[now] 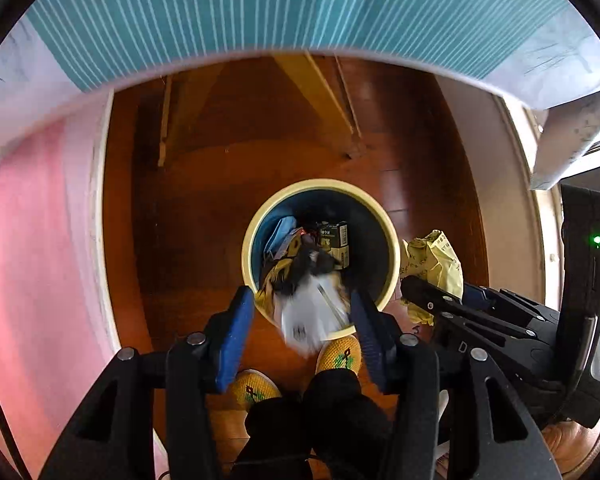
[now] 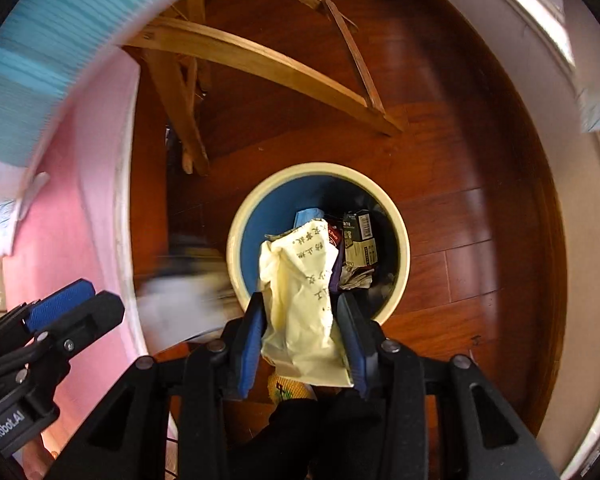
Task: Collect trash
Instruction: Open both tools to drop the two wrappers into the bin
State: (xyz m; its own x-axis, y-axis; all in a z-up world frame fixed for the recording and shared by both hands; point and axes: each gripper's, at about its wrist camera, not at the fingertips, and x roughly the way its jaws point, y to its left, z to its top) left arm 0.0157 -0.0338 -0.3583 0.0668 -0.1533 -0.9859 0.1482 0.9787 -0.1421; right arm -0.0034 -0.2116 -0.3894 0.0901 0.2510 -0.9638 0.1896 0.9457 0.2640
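A round bin (image 1: 252,236) with a cream rim and blue inside stands on the wooden floor; it also shows in the right wrist view (image 2: 236,232). It holds a dark carton (image 1: 334,240) and other scraps. My left gripper (image 1: 302,320) is open above the bin's near rim, and a blurred white paper piece (image 1: 312,316) hangs in the air between its fingers, free of them. My right gripper (image 2: 300,332) is shut on a crumpled yellow printed paper (image 2: 300,304) above the bin's near edge. That yellow paper also shows in the left wrist view (image 1: 432,268), right of the bin.
A wooden frame (image 2: 260,60) of slats lies on the floor beyond the bin. A pink cloth edge (image 1: 40,240) runs along the left, a teal striped cloth (image 1: 260,4) above. Two feet in yellow slippers (image 1: 340,354) stand below the grippers.
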